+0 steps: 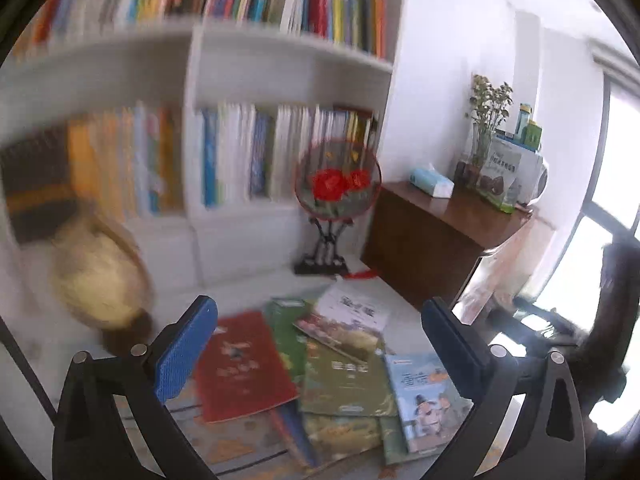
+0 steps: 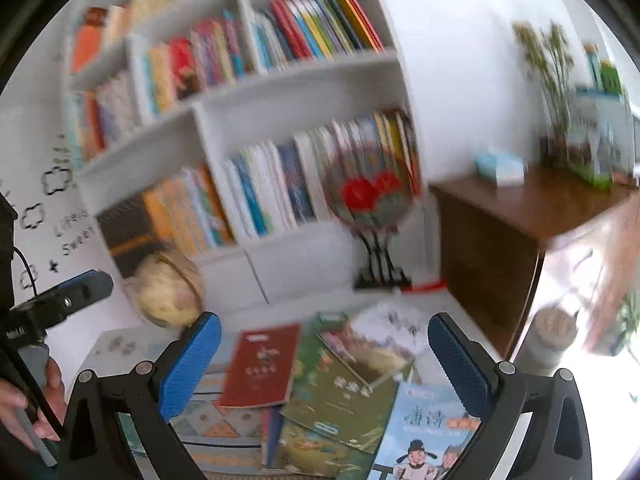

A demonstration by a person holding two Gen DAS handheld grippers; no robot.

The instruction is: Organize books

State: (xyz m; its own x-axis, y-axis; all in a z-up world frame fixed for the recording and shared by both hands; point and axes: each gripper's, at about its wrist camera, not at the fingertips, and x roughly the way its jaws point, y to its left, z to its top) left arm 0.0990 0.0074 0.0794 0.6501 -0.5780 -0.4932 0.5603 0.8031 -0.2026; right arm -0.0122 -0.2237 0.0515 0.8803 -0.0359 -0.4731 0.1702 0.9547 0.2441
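Several thin books lie in a loose pile on a patterned mat: a red book, an olive green book, a light blue book and a white booklet. Behind them stands a white bookshelf full of upright books. My left gripper hangs above the pile, open, with nothing between its blue pads. My right gripper is also open and empty above the pile. In the right wrist view the left gripper shows at the left edge, held by a hand.
A globe stands left of the pile. A round fan with red flowers on a black stand leans at the shelf's right end. A dark wooden cabinet carries a tissue box and a vase. Both views are blurred.
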